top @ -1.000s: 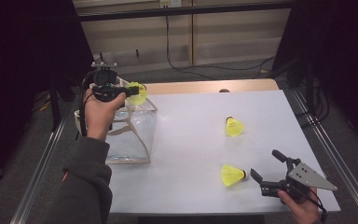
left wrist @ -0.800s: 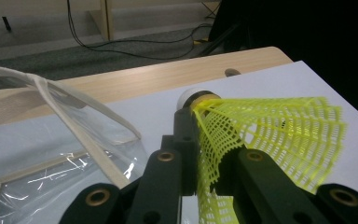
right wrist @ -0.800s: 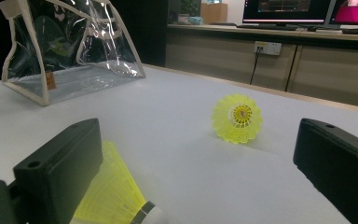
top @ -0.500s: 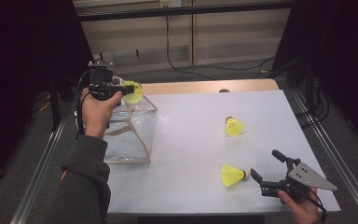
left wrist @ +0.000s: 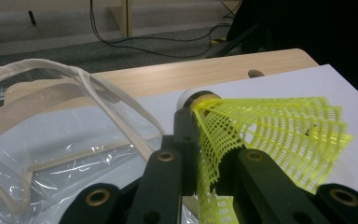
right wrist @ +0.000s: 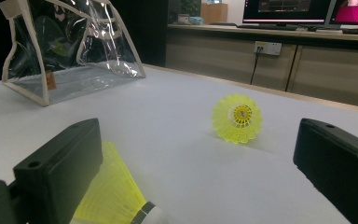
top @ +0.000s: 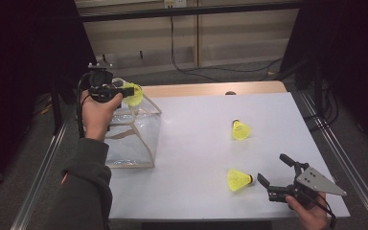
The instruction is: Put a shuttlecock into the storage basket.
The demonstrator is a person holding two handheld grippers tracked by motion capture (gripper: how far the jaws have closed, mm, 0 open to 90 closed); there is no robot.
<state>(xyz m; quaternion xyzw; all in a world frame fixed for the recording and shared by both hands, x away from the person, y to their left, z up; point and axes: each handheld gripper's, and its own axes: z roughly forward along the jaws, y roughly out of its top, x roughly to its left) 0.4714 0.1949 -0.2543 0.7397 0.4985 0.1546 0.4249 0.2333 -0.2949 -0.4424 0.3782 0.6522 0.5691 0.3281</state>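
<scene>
My left gripper (top: 124,90) is shut on the mesh skirt of a yellow shuttlecock (top: 135,94), which it holds over the top of a clear bag with beige trim (top: 134,134) at the table's left edge. In the left gripper view the jaws (left wrist: 209,149) pinch the skirt near the cork end of the shuttlecock (left wrist: 279,135), above the bag's handles (left wrist: 74,79). My right gripper (top: 272,167) stands open at the front right, beside a second shuttlecock (top: 239,179) lying just left of it. A third shuttlecock (top: 240,129) lies farther back.
The white table top (top: 196,143) ends in a wooden strip (top: 211,89) at the back. In the right gripper view the near shuttlecock (right wrist: 112,196) lies by the left jaw, the far shuttlecock (right wrist: 237,117) ahead and the bag (right wrist: 70,51) at upper left.
The left hand has drifted slightly to the left with the shuttlecock still held over the bag. The right gripper and the two shuttlecocks on the table have not moved.
</scene>
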